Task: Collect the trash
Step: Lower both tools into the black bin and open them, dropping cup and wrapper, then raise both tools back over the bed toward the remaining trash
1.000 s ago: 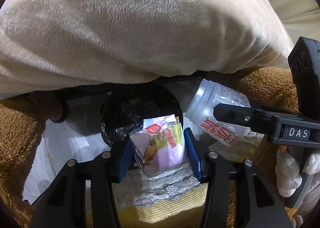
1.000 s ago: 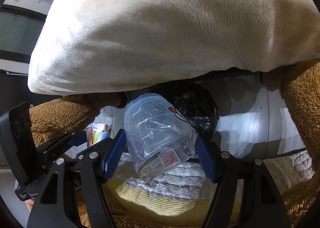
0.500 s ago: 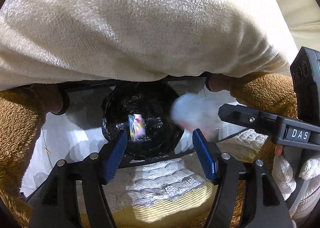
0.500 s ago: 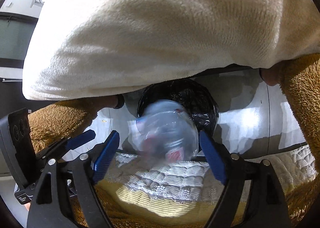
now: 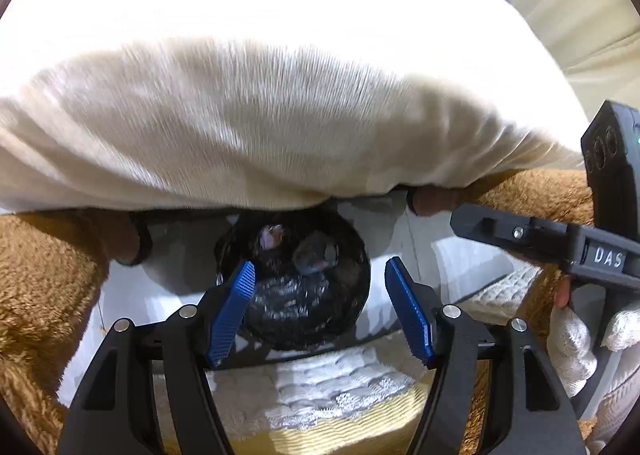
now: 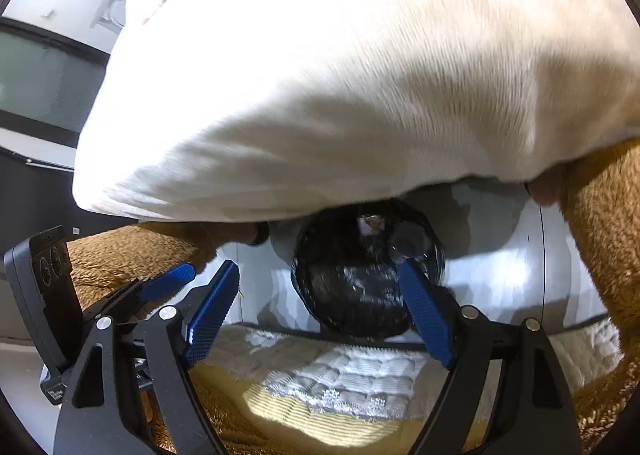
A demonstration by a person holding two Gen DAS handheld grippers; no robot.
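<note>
Two hand-held tools hang side by side over a round bin lined with a black bag [image 5: 296,295], seen from a camera on each. The left tool [image 5: 320,303] has its blue-padded fingers [image 5: 232,311] spread apart with nothing between them; its jaws have just been opening, and the bin's dark mouth shows through the gap. The right tool [image 6: 320,311] is spread wider, also with nothing in its grip, its jaws having just been opening as well. The bin stands on a pale floor [image 5: 404,255], just beyond the edge of a bed covered with a white and yellow quilted cover [image 6: 340,379]. Inside the bin [image 6: 360,275] lie two pieces of trash: a small pinkish wrapper [image 5: 270,235] near the far rim and, beside it, a clear plastic container [image 5: 316,255], dim and blurred. A large cream plush mass [image 5: 260,115] fills the upper part of both views, overhanging the bin, with brown fuzzy plush [image 5: 44,275] on either side. In the left view, the right tool's black body, marked DAS, reaches in from the right, held by a hand in a white knit glove [image 5: 572,343].
</note>
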